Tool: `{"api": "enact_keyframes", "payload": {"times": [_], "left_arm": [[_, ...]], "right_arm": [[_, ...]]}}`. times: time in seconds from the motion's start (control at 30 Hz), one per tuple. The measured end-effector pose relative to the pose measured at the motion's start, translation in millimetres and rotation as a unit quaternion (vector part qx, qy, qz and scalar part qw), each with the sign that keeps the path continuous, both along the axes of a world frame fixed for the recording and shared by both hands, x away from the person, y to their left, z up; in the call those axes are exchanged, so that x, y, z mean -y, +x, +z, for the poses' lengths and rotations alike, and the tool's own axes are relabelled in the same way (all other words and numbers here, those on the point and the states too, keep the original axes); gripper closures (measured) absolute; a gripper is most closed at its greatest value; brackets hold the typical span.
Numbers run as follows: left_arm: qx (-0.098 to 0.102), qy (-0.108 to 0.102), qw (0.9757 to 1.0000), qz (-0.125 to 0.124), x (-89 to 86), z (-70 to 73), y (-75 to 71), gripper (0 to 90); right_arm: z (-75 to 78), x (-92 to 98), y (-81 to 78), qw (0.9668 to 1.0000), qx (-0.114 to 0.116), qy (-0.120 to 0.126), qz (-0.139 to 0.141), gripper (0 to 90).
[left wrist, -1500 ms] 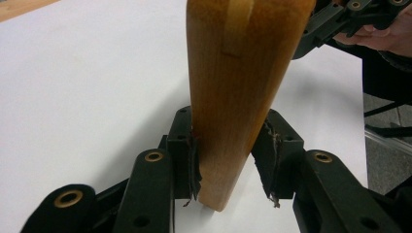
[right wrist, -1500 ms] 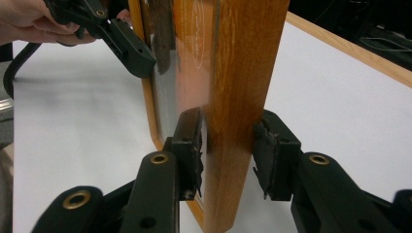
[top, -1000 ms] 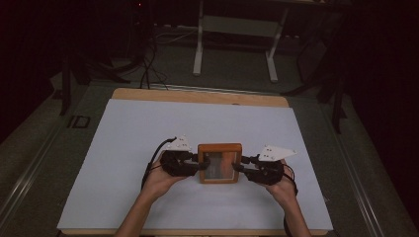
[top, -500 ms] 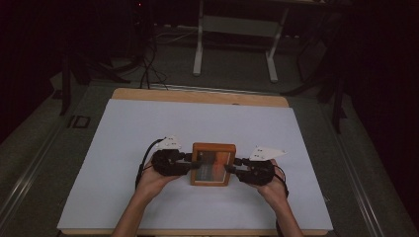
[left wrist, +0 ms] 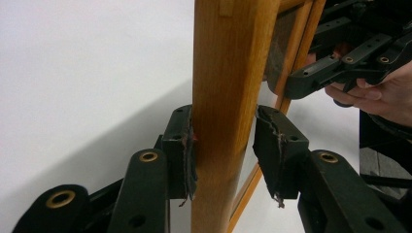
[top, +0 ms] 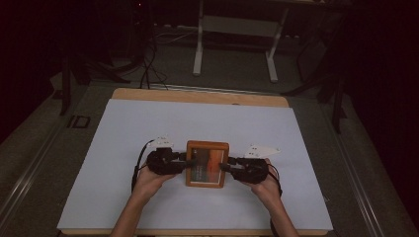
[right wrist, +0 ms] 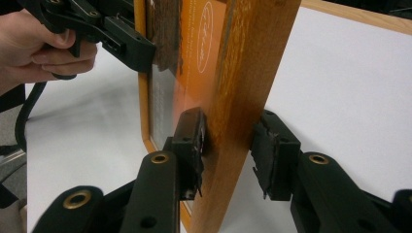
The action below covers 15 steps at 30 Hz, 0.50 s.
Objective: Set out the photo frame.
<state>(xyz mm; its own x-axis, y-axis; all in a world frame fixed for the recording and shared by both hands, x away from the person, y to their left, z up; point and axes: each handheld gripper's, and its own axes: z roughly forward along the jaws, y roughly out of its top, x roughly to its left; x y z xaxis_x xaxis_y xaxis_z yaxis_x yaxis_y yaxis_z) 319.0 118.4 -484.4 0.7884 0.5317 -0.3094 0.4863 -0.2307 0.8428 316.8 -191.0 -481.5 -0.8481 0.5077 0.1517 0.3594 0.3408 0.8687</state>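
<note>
Both hands are sliding the rectangular wooden frame [top: 207, 164] nearer; left gripper [top: 184, 161] loosening, right gripper [top: 226, 166] straddling, one pad [right wrist: 194, 141] touching.

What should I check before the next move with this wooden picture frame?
1. Left gripper grips the wooden picture frame: not ok. Its jaws have just been opening, and there is a gap at one pad.
2. Right gripper grips the frame: cannot tell. One pad touches; the other is unclear.
3. Grippers on opposite sides of the frame: ok.
4. Frame rests on the white table cover: cannot tell.
</note>
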Motion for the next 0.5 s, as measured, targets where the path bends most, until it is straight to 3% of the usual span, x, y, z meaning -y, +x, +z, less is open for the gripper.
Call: {"api": "enact_keyframes", "payload": {"times": [0.27, 0.5], "left_arm": [[-0.002, 0.008, 0.9997, 0.022, 2.4, -2.8, 3.8, 60.2], [-0.005, 0.009, 0.9997, 0.024, 2.2, -3.4, 4.5, 60.7]], "right_arm": [[-5.7, 0.4, 7.2, 0.9998, -0.010, 0.012, -0.014, 64.6], [-7.2, -0.2, 10.2, 0.9994, -0.017, 0.017, -0.024, 64.2]]}}
